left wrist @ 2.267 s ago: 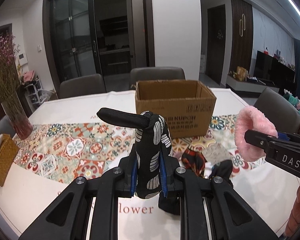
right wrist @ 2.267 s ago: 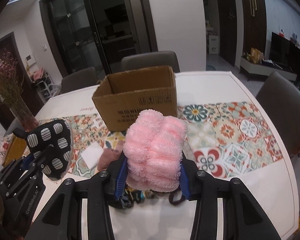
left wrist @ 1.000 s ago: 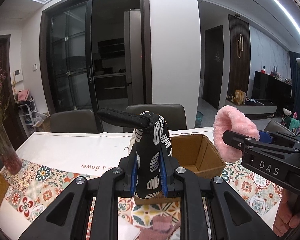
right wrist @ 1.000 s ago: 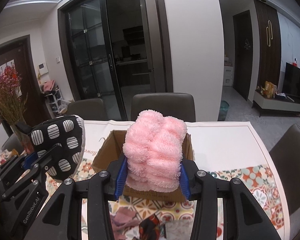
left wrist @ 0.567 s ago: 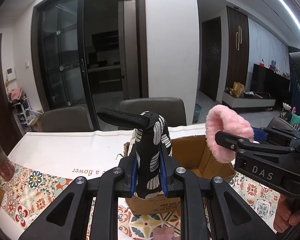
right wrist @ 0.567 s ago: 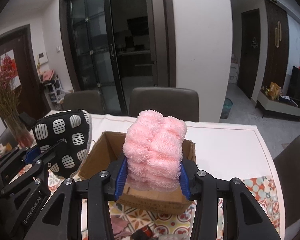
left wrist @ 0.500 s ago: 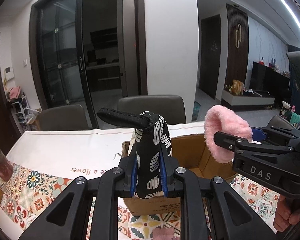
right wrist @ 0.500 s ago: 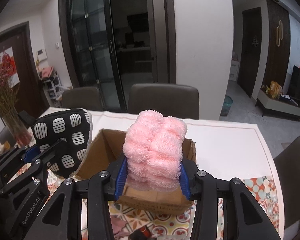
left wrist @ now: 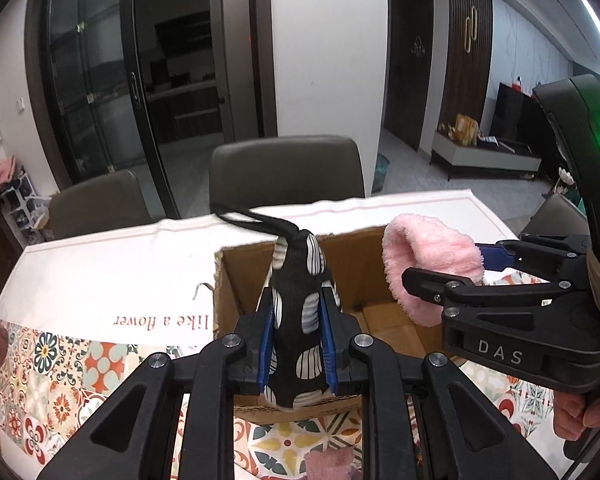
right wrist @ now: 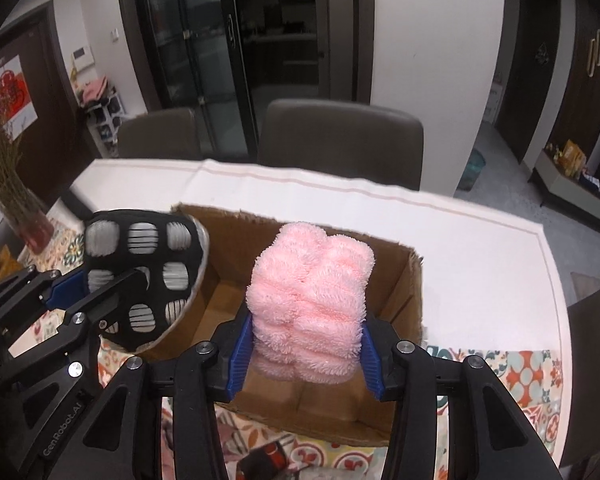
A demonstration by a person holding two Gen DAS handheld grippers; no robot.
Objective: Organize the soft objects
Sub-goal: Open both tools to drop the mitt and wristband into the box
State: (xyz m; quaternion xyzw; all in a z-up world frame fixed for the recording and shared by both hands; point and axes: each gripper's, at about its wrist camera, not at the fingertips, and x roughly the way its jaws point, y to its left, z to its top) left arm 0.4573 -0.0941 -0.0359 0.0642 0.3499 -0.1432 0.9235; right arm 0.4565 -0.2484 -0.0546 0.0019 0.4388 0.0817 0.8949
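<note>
The left claw (left wrist: 296, 344) is gripping a black patterned mitt (left wrist: 298, 320) above the open cardboard box (left wrist: 236, 280). The right claw (right wrist: 302, 354), marked "DAS", is clenching a pink fluffy cloth (right wrist: 312, 300) over that box. The counter (left wrist: 100, 264) cloth is reading "like a flower".

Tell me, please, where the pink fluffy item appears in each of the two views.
Left wrist view: the pink fluffy item is at right of centre, held sideways in the right hand-held gripper.
Right wrist view: low in the centre, between the blue pads.
Shared landmark: the open cardboard box just behind it.
</note>
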